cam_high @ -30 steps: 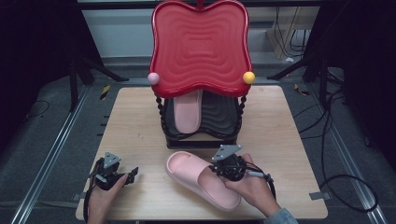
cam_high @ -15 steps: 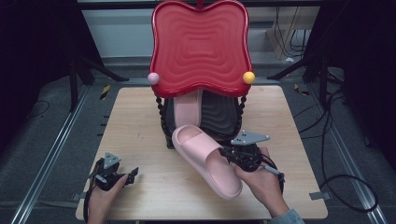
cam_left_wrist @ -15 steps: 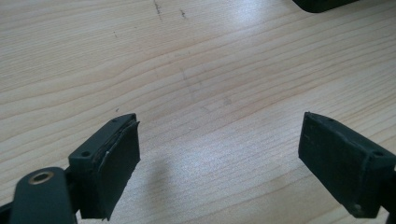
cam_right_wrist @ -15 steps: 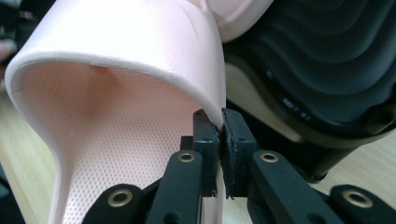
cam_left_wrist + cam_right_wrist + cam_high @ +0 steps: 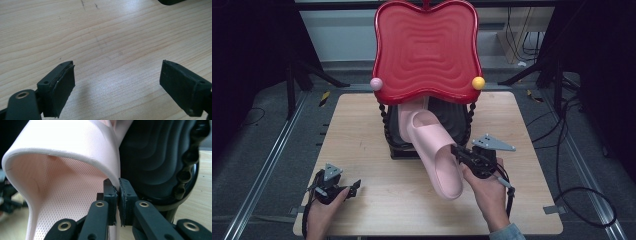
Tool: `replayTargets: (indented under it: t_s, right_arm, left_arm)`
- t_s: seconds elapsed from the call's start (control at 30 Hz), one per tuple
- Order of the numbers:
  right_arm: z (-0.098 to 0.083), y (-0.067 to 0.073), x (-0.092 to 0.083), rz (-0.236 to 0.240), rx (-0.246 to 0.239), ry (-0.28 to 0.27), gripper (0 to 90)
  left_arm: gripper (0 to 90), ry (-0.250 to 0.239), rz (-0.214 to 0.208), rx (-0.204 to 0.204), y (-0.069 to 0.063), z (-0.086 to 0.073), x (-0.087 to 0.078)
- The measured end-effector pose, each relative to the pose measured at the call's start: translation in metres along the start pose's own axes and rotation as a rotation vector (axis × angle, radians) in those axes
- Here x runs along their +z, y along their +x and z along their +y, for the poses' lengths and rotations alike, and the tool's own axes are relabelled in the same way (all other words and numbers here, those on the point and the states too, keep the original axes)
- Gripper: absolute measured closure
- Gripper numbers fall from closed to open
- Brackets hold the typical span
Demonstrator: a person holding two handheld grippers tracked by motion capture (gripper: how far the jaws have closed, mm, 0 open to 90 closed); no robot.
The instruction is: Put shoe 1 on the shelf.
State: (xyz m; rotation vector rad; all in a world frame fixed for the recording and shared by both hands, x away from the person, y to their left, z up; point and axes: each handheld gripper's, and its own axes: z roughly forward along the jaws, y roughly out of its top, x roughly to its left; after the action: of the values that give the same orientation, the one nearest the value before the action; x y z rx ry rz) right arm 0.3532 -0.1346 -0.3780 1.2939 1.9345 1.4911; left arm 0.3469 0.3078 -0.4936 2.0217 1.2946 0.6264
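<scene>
**Lab-style recording setup, not a home**

Light wooden table on a dark grey floor with metal rails running along both sides. Black stand legs at left and right, loose black cables trailing over the floor at right, taped markers on the ground. Dark surroundings, pale wall panel behind. A red wavy-topped shoe rack sits as a staged prop on the table; person works with handheld grippers
</scene>
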Motion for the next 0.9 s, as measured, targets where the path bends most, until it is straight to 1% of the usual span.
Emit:
replayTargets:
  t_s: [0.1,0.13,0.2,0.4,0.43,0.47,0.53,0.63,0.67,0.73,0.8,0.83,0.9]
  right_arm:
    - [-0.001,-0.003,0.003,-0.022,0.055,-0.044,85.6]
    - [-0.002,-0.003,0.006,-0.039,0.077,-0.065,85.6]
    - [-0.002,-0.004,0.008,-0.049,0.084,-0.073,85.6]
    - [-0.003,-0.007,0.021,-0.123,0.145,-0.113,85.6]
    - [-0.004,-0.008,0.022,-0.130,0.163,-0.120,85.6]
    - [-0.005,-0.007,0.026,-0.147,0.196,-0.139,85.6]
    - [-0.005,-0.007,0.027,-0.152,0.203,-0.142,85.6]
    - [-0.005,-0.006,0.034,-0.170,0.228,-0.167,85.6]
    - [-0.004,-0.007,0.039,-0.189,0.238,-0.175,85.6]
    - [-0.004,-0.007,0.040,-0.195,0.241,-0.177,85.6]
    - [-0.004,-0.009,0.044,-0.211,0.256,-0.183,85.5]
    - [-0.004,-0.011,0.047,-0.226,0.258,-0.185,85.5]
    - [-0.004,-0.012,0.048,-0.233,0.260,-0.189,85.5]
  left_arm:
    - [12.5,-0.001,0.000,-0.003,0.000,0.000,0.000]
    - [12.5,-0.002,0.000,-0.003,0.000,0.000,0.000]
    - [12.5,-0.002,0.000,-0.003,0.000,0.000,0.000]
    - [12.5,-0.001,-0.001,-0.001,-0.001,-0.001,0.000]
    - [12.6,0.000,-0.002,-0.001,0.000,-0.001,0.001]
    - [12.6,0.001,-0.004,-0.001,-0.001,-0.001,0.001]
    - [12.6,0.003,-0.005,-0.002,-0.001,-0.001,0.002]
    - [12.6,0.003,-0.005,-0.002,-0.001,-0.001,0.002]
    - [12.6,0.002,-0.006,-0.002,-0.001,-0.001,0.002]
    - [12.6,0.001,-0.006,-0.002,-0.001,-0.001,0.001]
    - [12.6,0.001,-0.007,-0.001,-0.001,-0.001,0.002]
    - [12.6,0.002,-0.007,-0.001,-0.001,-0.001,0.002]
    - [12.6,0.002,-0.007,-0.001,-0.001,-0.001,0.002]
